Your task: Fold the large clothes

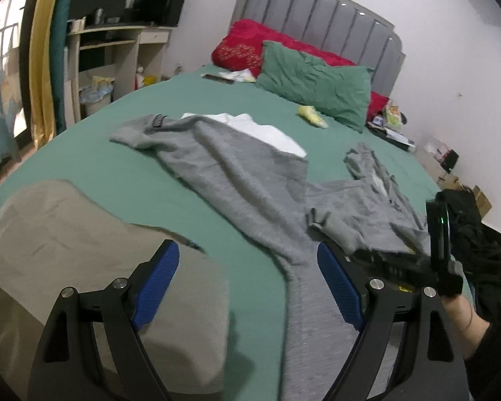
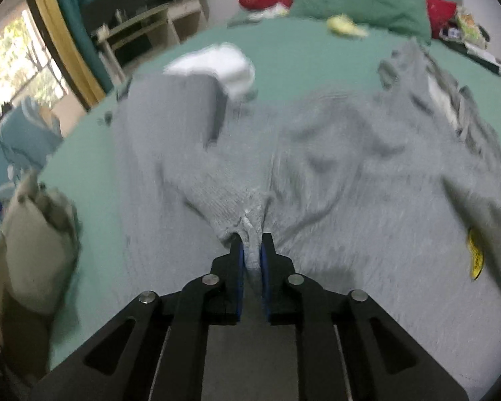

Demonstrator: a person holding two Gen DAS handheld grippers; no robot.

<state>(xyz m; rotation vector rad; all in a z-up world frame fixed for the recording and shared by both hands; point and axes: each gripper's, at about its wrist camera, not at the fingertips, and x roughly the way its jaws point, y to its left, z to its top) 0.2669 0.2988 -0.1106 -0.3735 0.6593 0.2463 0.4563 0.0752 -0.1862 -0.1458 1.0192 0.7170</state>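
Note:
A large grey sweatshirt point(image 1: 237, 180) lies spread on the green bed point(image 1: 133, 180), one sleeve reaching to the far left, its hood point(image 1: 374, 167) at the right. My left gripper point(image 1: 247, 267) is open and empty, low over the bed above the garment's near part. My right gripper point(image 2: 250, 247) is shut on a bunched fold of the grey sweatshirt point(image 2: 350, 167) and pulls the cloth into ridges. The right gripper also shows in the left wrist view point(image 1: 384, 260), at the garment's right edge. A yellow tag point(image 2: 474, 254) shows on the cloth at the right.
A folded beige garment point(image 1: 83, 250) lies at the bed's near left. White cloth point(image 1: 267, 130) lies under the sweatshirt's far side. Green pillow point(image 1: 314, 80), red pillow point(image 1: 247, 46) and a small yellow item point(image 1: 312, 115) sit near the headboard. A desk point(image 1: 117, 46) stands at left.

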